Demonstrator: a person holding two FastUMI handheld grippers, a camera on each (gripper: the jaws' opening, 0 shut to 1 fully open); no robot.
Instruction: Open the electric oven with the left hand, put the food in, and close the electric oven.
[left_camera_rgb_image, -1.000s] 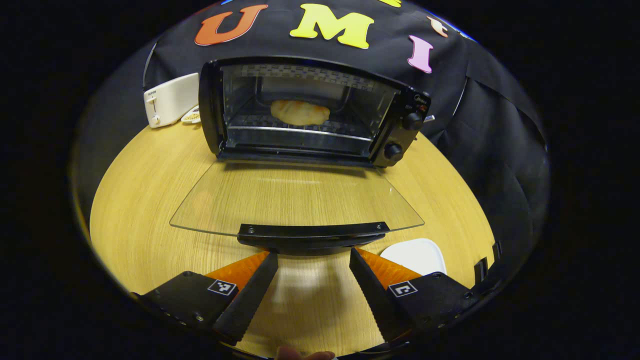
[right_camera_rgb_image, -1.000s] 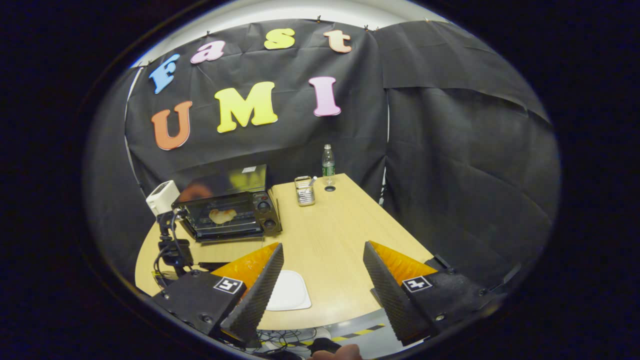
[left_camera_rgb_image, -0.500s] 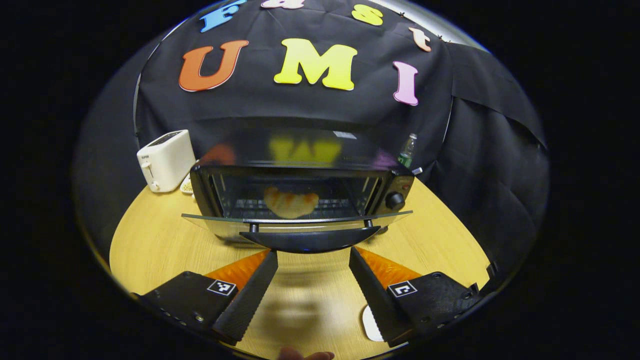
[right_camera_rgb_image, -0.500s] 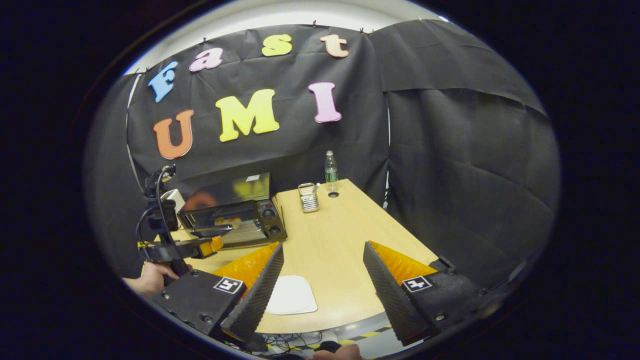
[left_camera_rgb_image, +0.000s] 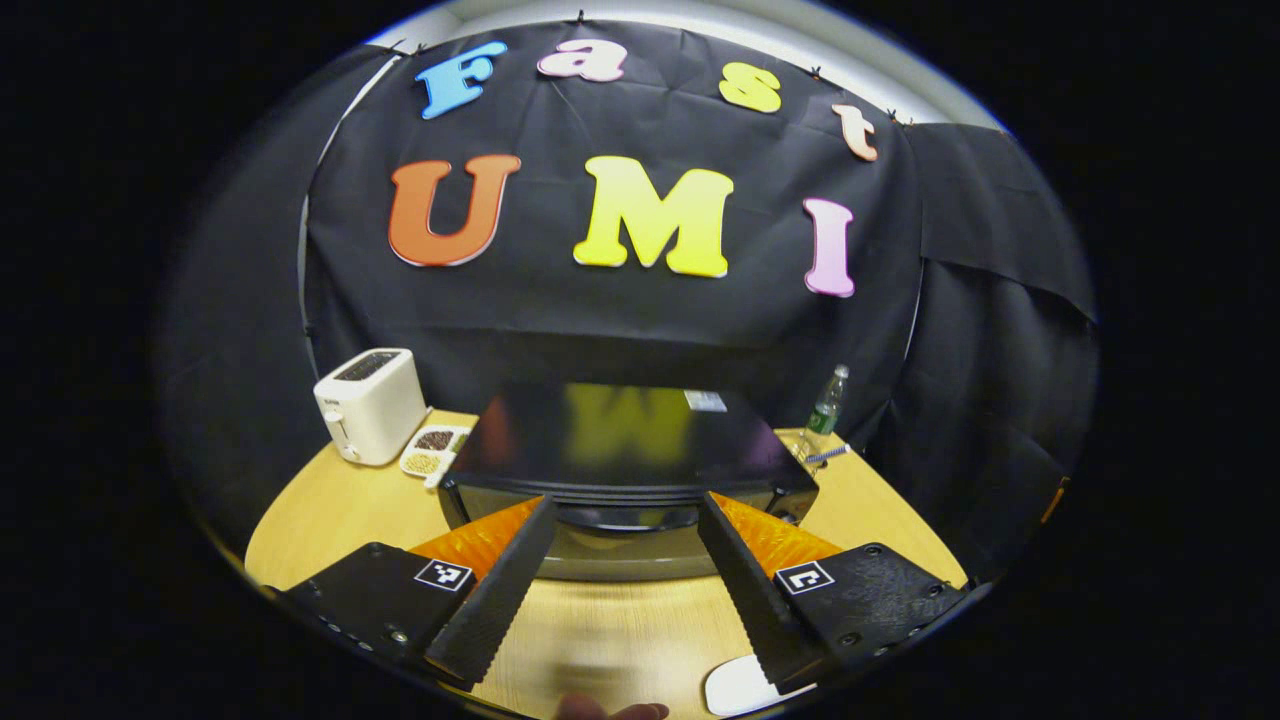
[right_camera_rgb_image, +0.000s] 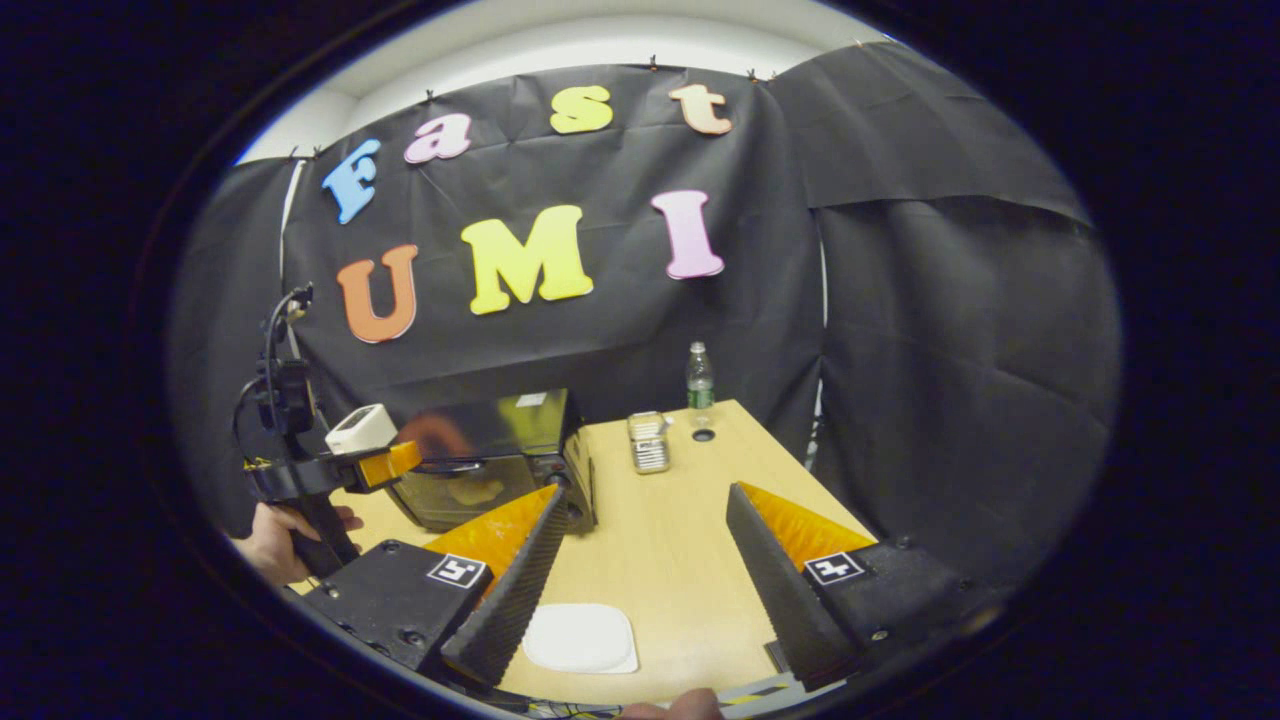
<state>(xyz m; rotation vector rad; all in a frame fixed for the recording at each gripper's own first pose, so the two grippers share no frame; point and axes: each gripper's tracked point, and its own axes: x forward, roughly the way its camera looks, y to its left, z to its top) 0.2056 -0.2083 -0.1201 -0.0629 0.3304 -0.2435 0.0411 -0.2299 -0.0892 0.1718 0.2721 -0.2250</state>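
The black electric oven (left_camera_rgb_image: 620, 440) stands mid-table, its glass door (left_camera_rgb_image: 620, 555) raised upright against or very near its front. My left gripper (left_camera_rgb_image: 625, 500) is open, and the door handle (left_camera_rgb_image: 625, 517) lies between its fingers without being squeezed. In the right gripper view the oven (right_camera_rgb_image: 500, 440) is at the left, with the pale bread-like food (right_camera_rgb_image: 478, 492) visible through the glass. The left gripper (right_camera_rgb_image: 385, 465) is at the door there, held by a hand (right_camera_rgb_image: 265, 535). My right gripper (right_camera_rgb_image: 645, 492) hangs open and empty above the table's near edge.
A white toaster (left_camera_rgb_image: 368, 403) and a small dish of beans (left_camera_rgb_image: 432, 452) sit left of the oven. A bottle (right_camera_rgb_image: 700, 375) and a metal tin (right_camera_rgb_image: 648, 442) stand at the far right end of the table. A white plate (right_camera_rgb_image: 580, 637) lies near the front edge.
The oven door has swung up from lying flat to upright, carried by the left gripper at its handle. The right gripper has barely shifted.
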